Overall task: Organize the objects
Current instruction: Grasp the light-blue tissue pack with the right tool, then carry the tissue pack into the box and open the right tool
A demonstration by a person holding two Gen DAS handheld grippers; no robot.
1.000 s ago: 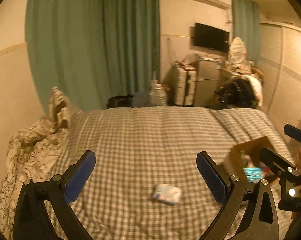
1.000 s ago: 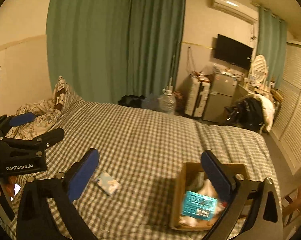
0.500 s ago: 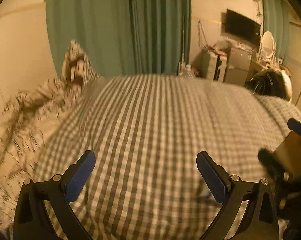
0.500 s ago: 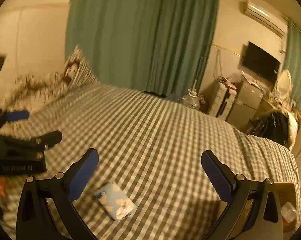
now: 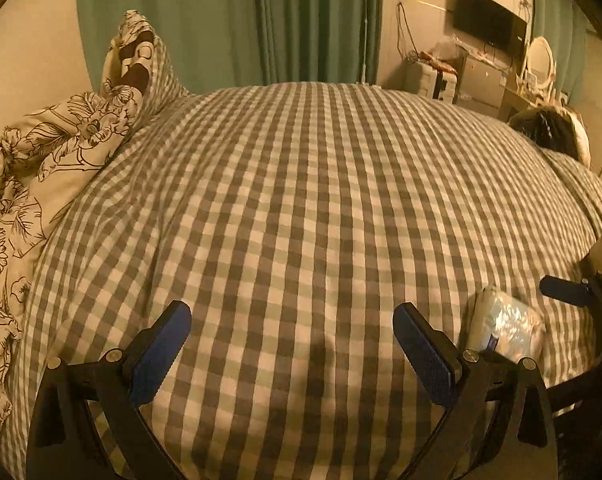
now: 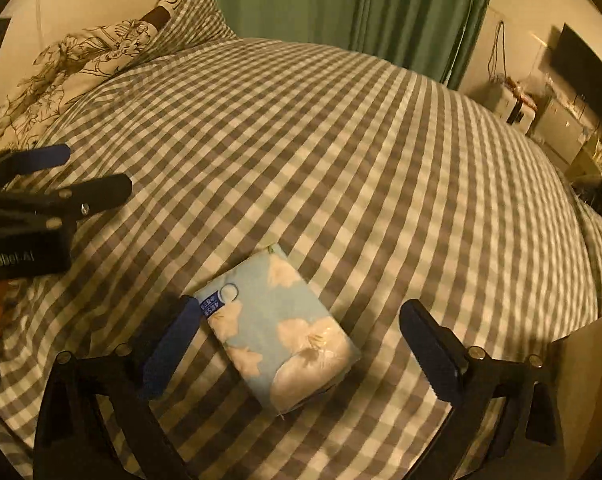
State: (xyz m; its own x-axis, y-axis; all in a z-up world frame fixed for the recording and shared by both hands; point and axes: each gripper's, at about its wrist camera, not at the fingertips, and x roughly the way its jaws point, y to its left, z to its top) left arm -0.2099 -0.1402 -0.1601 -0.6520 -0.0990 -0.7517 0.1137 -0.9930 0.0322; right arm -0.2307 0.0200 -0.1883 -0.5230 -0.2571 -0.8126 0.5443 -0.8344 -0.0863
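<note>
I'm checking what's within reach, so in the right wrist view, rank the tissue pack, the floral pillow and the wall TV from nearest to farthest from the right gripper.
1. Tissue pack: between the closing jaws of the right gripper, untouched on the checked bedcover.
2. Floral pillow: far left, at the bed's head.
3. Wall TV: far right, beyond the bed.

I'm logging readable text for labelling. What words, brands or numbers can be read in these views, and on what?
"...nRobot.AI", start cut off and blurred: white lettering on the black body of the left claw.
Blue label on the light-blue cloud-print tissue pack: white characters, too small to read.
Nothing else legible.
</note>
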